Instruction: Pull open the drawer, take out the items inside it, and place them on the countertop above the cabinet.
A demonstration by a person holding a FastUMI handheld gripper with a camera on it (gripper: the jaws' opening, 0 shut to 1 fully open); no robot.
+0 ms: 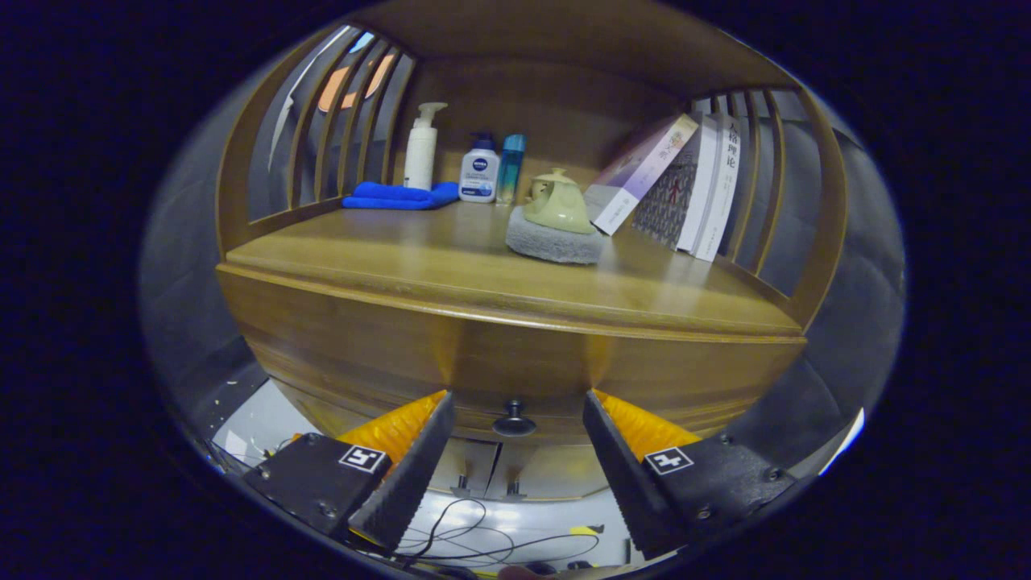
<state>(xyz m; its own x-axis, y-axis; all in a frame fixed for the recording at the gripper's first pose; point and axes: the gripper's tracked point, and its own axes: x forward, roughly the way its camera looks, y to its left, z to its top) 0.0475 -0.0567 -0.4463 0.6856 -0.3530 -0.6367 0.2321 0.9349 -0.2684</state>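
Tool (515, 395) fingers apart, flanking drawer knob (514, 419).

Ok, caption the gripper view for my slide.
Open tool lined up on the small dark round drawer knob, fingers either side, below the cluttered wooden countertop.

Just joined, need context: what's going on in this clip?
A person's handheld gripper faces a wooden cabinet, fingers open on either side of the drawer knob, not yet touching it. The drawer looks closed. On the countertop stand bottles, a blue cloth, a teapot on a grey pad, and books.
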